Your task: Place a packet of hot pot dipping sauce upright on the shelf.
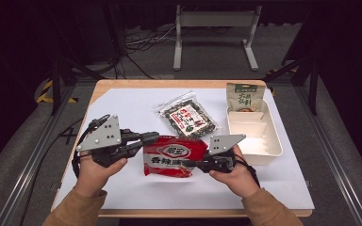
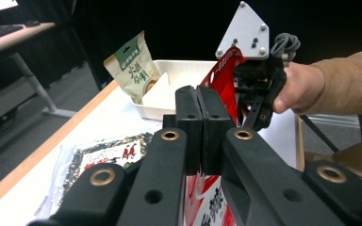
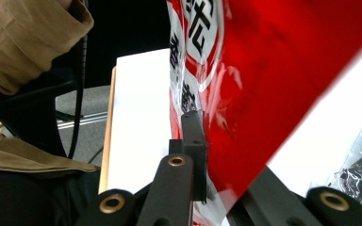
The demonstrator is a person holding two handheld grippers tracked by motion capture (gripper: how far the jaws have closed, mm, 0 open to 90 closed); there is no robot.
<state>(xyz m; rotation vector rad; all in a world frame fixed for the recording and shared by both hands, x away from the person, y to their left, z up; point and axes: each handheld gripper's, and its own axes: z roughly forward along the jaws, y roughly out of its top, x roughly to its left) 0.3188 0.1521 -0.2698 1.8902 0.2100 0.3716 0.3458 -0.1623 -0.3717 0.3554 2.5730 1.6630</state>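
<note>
Glossy red snack bag (image 1: 174,157), white label, black lettering

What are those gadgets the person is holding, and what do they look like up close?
Each hand holds a black tool: the left tool and right tool each have two flat black jaws on hinged black arms with brass-coloured rivets. A grey three-cornered plate with small screws tops each one, and a dark cable loops off the back. The person wears tan sleeves.
</note>
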